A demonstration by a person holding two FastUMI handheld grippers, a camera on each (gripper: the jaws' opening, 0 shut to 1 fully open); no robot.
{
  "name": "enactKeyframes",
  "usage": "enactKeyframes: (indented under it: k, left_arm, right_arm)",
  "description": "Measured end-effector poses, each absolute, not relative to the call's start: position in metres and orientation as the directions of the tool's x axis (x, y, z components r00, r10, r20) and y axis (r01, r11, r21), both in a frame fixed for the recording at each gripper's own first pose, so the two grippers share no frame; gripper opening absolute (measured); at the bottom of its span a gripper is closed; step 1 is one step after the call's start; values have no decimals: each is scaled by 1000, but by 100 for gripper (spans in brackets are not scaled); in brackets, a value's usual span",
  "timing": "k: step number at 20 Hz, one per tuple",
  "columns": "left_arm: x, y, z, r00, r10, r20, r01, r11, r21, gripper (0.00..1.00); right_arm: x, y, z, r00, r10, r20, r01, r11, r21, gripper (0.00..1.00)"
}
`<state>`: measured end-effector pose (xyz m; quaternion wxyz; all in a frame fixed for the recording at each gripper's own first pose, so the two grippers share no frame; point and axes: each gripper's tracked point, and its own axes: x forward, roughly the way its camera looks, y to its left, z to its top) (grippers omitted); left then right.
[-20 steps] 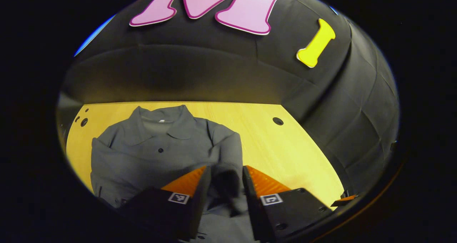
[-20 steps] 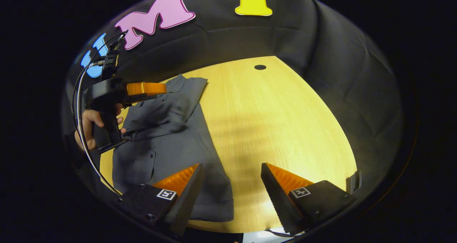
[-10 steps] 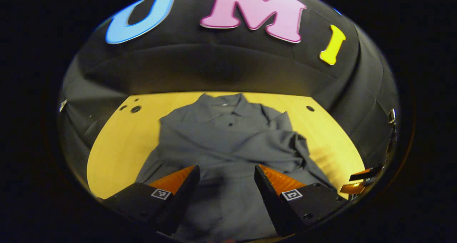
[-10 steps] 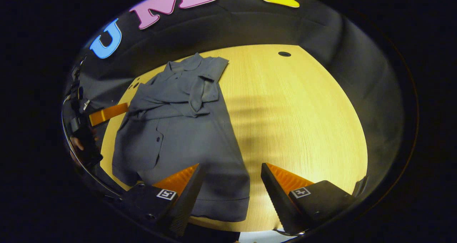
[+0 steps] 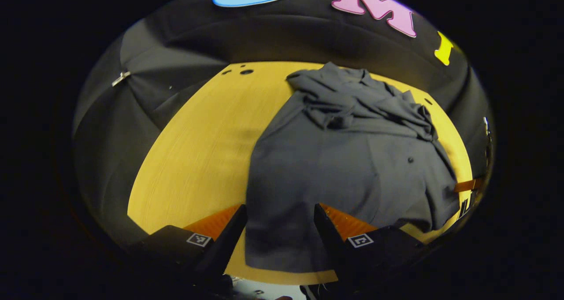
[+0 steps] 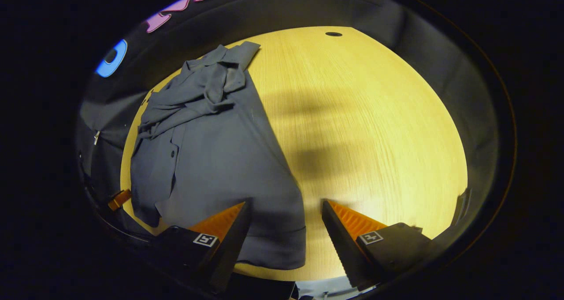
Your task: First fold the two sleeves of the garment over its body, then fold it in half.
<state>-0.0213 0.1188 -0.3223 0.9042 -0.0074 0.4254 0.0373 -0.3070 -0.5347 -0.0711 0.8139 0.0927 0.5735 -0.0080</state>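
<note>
The garment lies flat on the desk, both sleeves bunched near its collar at the top of the frame. My left tongs and right tongs are spread and hold nothing, at the hem. If I lift the hem unevenly, the loose sleeves may slide off. The hem corners are partly hidden behind my fingers.

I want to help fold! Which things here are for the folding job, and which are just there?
For the job:
- grey shirt, both sleeves bunched over its chest
- left gripper, open over the hem
- right gripper, open at the hem's other corner

Just there:
- wooden table
- holes in the tabletop
- metal clip on the wall
</note>
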Motion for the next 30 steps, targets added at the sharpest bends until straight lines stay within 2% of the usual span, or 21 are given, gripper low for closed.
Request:
enactKeyframes:
  k: [2, 3, 10, 19, 22, 24, 25, 26, 27, 28, 30]
  left_arm:
    - [-38, 131, -336, 613, 66, -787, -106, 994, 2, 100]
    - [-43, 131, -337, 610, 58, -790, -115, 993, -16, 97]
    - [-56, 130, -351, 590, 38, -807, -136, 989, -52, 99]
    - [-57, 77, -351, 575, -62, -816, 17, 998, -64, 96]
    - [-52, 67, -351, 570, -66, -819, 34, 998, -56, 96]
    - [-49, 64, -353, 567, -47, -823, 51, 998, -22, 94]
    - [-48, 60, -353, 566, -49, -823, 65, 998, -15, 85]
    - [-47, 54, -352, 564, -56, -824, 77, 997, -15, 86]
    - [-46, 51, -353, 560, -58, -826, 85, 996, -13, 72]
    - [-45, 48, -352, 560, -65, -826, 89, 996, -19, 71]
    - [-41, 43, -351, 564, -75, -822, 85, 996, -33, 57]
  right_arm:
    - [-308, -529, -73, 332, 97, -938, 114, 983, 142, 99]
    - [-307, -525, -74, 329, 100, -939, 105, 984, 142, 100]
    - [-316, -470, -76, 279, 149, -949, -34, 989, 145, 100]
    - [-319, -422, -76, 230, 207, -951, -124, 975, 183, 99]
    - [-321, -419, -81, 227, 182, -957, -156, 976, 149, 99]
    - [-320, -422, -83, 234, 143, -962, -162, 981, 106, 98]
    - [-320, -425, -86, 238, 111, -965, -168, 983, 72, 96]
    - [-319, -428, -86, 241, 83, -967, -182, 983, 39, 90]
    - [-318, -429, -88, 239, 76, -968, -196, 980, 29, 84]
    - [-318, -423, -88, 236, 89, -968, -199, 979, 42, 80]
    - [-316, -419, -87, 233, 104, -967, -181, 981, 62, 41]
